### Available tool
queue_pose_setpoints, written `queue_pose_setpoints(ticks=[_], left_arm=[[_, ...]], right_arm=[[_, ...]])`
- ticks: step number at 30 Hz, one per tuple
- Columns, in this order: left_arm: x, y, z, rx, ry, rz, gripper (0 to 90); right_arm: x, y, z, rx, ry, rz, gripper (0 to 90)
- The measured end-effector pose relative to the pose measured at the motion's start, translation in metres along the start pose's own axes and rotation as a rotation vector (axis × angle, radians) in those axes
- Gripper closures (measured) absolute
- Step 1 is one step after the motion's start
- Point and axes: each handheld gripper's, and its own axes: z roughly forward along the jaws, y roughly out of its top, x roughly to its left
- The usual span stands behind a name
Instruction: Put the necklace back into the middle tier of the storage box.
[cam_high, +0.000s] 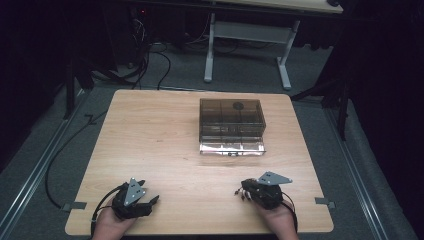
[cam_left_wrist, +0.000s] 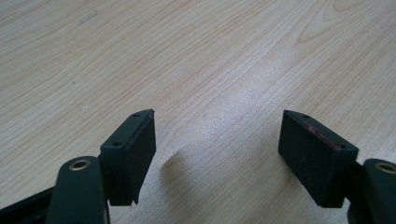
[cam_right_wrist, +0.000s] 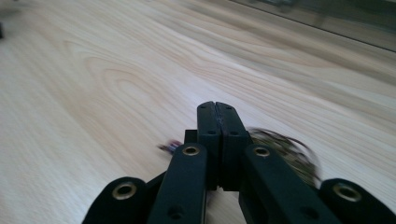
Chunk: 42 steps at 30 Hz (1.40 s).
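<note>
My right gripper (cam_high: 243, 191) hovers near the table's front right. Its jaws stand pressed together in the right gripper view (cam_right_wrist: 217, 105). A small dark beaded string (cam_right_wrist: 286, 153) with a purple end shows blurred just under and beside the fingertips. From above the beaded string (cam_high: 241, 193) dangles at the gripper's tip, so it seems pinched there. My left gripper (cam_high: 151, 204) rests at the front left. In the left gripper view (cam_left_wrist: 217, 128) its jaws stand wide apart over bare wood with nothing between them.
A smoky clear plastic drawer box (cam_high: 232, 119) stands right of the middle of the wooden table (cam_high: 150, 135), its bottom drawer (cam_high: 232, 148) pulled out toward me. Cables and a white desk frame (cam_high: 247, 45) lie on the floor beyond.
</note>
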Motion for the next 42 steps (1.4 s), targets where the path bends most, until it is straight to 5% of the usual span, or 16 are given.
queue_pose_setpoints(ticks=[12, 28, 35, 39, 42], left_arm=[[0.0, 0.0, 0.0, 0.001, -0.001, 0.0, 28.1], [0.0, 0.0, 0.0, 0.0, -0.002, -0.002, 28.1], [0.0, 0.0, 0.0, 0.001, 0.005, -0.006, 28.0], [0.001, 0.0, 0.0, 0.004, 0.001, -0.009, 28.1], [0.0, 0.0, 0.0, 0.003, 0.002, -0.007, 28.4]], right_arm=[[0.004, -0.006, 0.012, 0.08, 0.021, -0.024, 88.0], [-0.007, -0.032, -0.02, 0.074, -0.032, 0.002, 85.6], [-0.014, -0.024, -0.034, 0.039, -0.03, 0.035, 78.8], [-0.023, -0.016, -0.045, 0.067, -0.058, 0.047, 75.1], [-0.032, -0.007, -0.051, 0.169, -0.082, 0.043, 66.7]])
